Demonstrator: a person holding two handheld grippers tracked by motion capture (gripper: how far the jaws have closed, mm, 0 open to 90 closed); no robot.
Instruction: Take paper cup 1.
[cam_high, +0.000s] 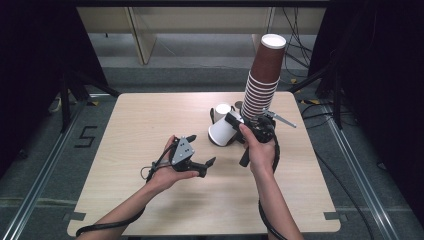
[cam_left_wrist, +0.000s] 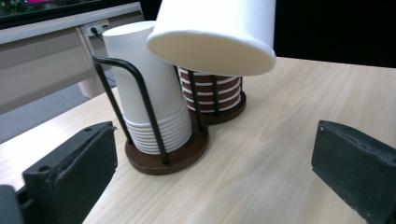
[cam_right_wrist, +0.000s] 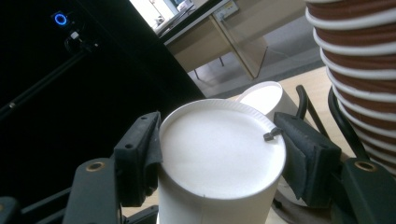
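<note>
Cup lifted beside the wire holders

High view: right gripper (cam_high: 235, 123) clamps a white paper cup (cam_high: 221, 132), tilted on its side just in front of the white stack (cam_high: 222, 110), apparently freshly taken from it or bound for it. Left gripper (cam_high: 197, 152) idles over the pale wooden desk (cam_high: 150, 115), jaws spread. A tall brown stack (cam_high: 262, 80) leans at the far edge; grey floor and dark curtains surround.

Left gripper view: released jaws frame the white stack (cam_left_wrist: 152, 93) in its wire holder (cam_left_wrist: 168, 156), the held cup (cam_left_wrist: 217, 32) hanging above.

Right gripper view: jaws grip the cup (cam_right_wrist: 219, 154) by its base end, brown stack (cam_right_wrist: 359, 60) alongside.
</note>
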